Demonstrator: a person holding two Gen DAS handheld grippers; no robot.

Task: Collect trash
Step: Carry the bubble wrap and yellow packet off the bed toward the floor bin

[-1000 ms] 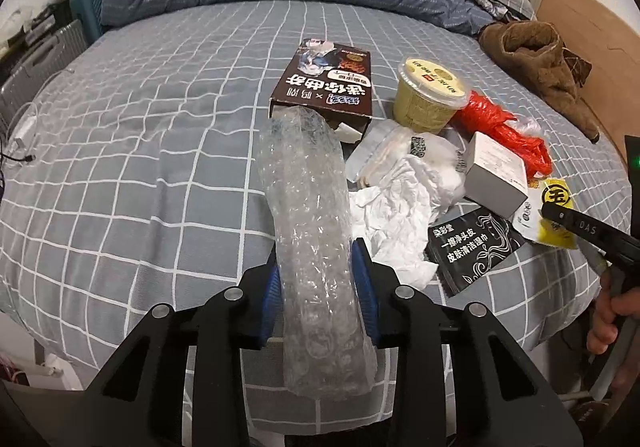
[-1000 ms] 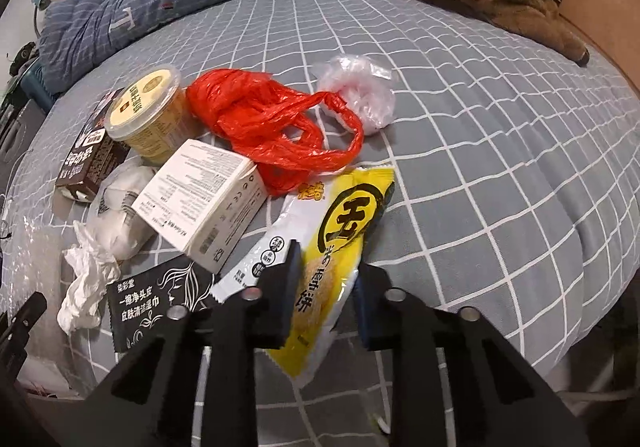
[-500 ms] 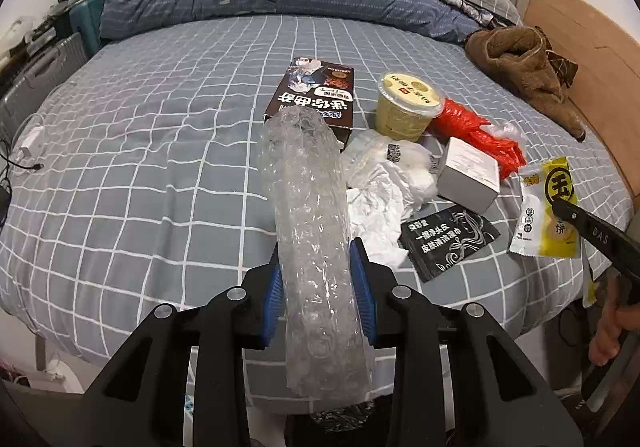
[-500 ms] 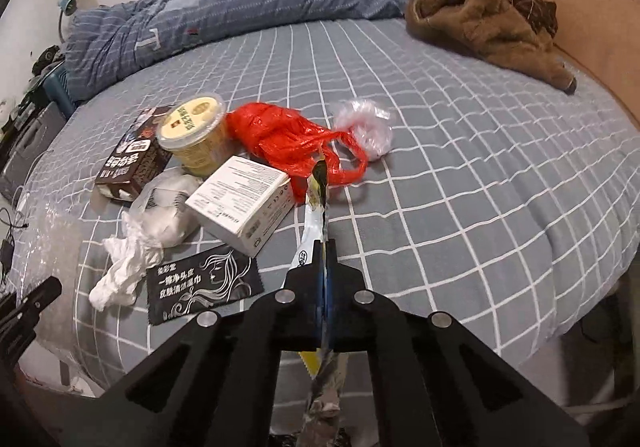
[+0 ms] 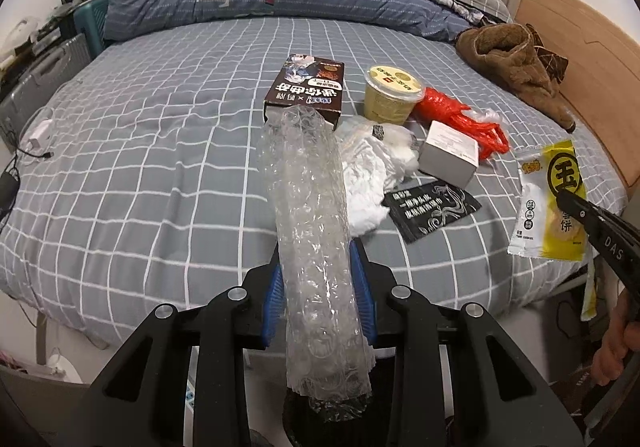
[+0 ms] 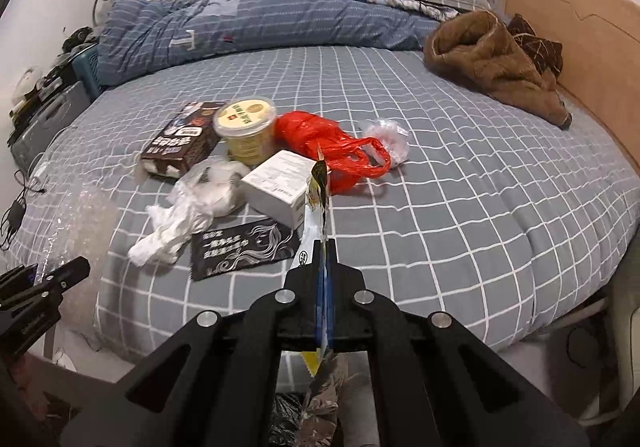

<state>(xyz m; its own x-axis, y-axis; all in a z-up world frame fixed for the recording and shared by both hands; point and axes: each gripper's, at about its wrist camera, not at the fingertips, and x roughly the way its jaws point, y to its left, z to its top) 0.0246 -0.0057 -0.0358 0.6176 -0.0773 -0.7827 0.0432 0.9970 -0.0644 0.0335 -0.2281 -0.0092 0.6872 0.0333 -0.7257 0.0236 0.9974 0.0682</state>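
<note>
In the left wrist view, the left gripper (image 5: 318,299) is clamped on a roll of bubble wrap (image 5: 310,215), its blue pads pressing the roll's sides. The roll's long axis runs along the fingers, its far end pointing toward the brown box (image 5: 306,89) on the bed (image 5: 152,151), its near end hanging past the pads over what looks like a dark bag below. Squashy and slick, the roll could slide through the pads if the gripper tilts steeply. At the right edge, the right gripper (image 5: 566,199) holds a yellow snack packet (image 5: 550,203) lifted off the bed, hanging broadside to this camera with its long axis up and down.

In the right wrist view, the right gripper (image 6: 323,267) is closed flat on that packet (image 6: 318,207), seen edge-on: its long axis follows the fingers, the top pointing toward the red plastic bag (image 6: 320,139). The pinch sits low on a thin, floppy film, so the upper part could fold over or slip out. Left on the bed are the white box (image 6: 280,183), yellow tub (image 6: 246,127), crumpled tissue (image 6: 180,215) and black sachet (image 6: 244,249).
</note>
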